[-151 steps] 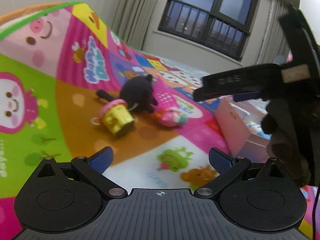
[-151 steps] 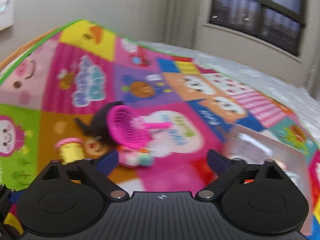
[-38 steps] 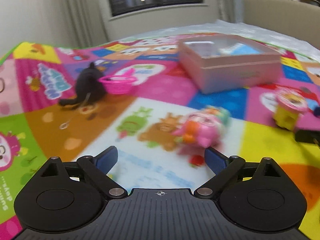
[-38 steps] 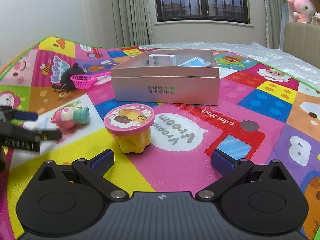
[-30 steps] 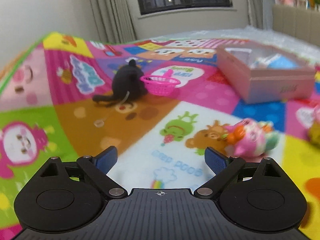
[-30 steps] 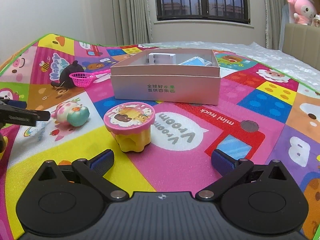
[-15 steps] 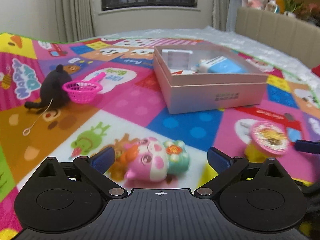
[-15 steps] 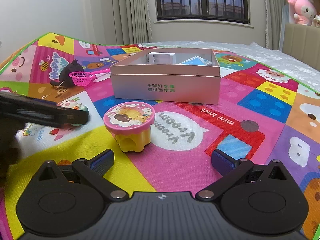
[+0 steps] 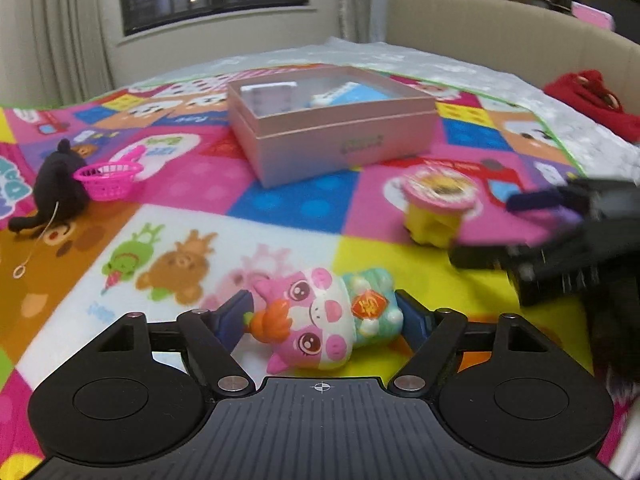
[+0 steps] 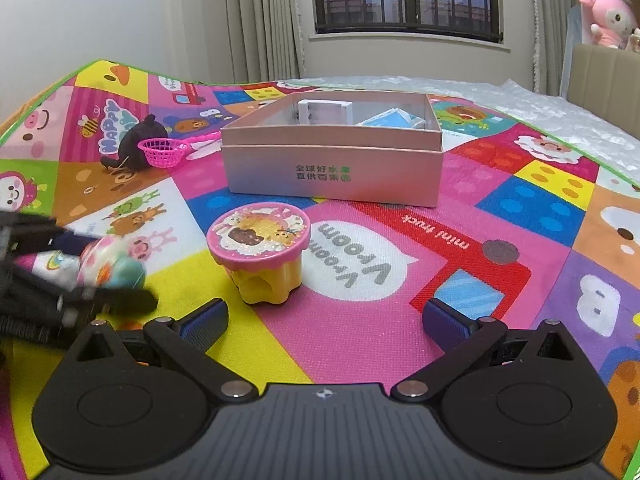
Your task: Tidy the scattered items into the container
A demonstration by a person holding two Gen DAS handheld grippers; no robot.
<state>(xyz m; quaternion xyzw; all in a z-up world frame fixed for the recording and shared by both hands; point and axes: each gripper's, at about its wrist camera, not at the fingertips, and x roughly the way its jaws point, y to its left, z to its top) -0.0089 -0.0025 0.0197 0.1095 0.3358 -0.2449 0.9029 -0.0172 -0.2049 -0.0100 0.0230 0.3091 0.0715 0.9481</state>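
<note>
While two items already sit in the pink box (image 9: 340, 136), we close the left gripper (image 9: 324, 316) fingers around the pig toy (image 9: 324, 320) in front of it. Right gripper (image 10: 324, 320) fingers wide, empty. Cupcake toy (image 10: 260, 248), pink basket (image 10: 162, 152), black plush (image 10: 136, 144) remain outside.

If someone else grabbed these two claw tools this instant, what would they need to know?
Left gripper: jaws closing around the pink pig toy, which lies on the play mat; grip not certain.
Right gripper: open, empty, just short of the pink-topped yellow toy table.
Pink box: already holds a white case and a blue packet.
Left to do: pig, toy table, pink basket and black plush into the box.
</note>
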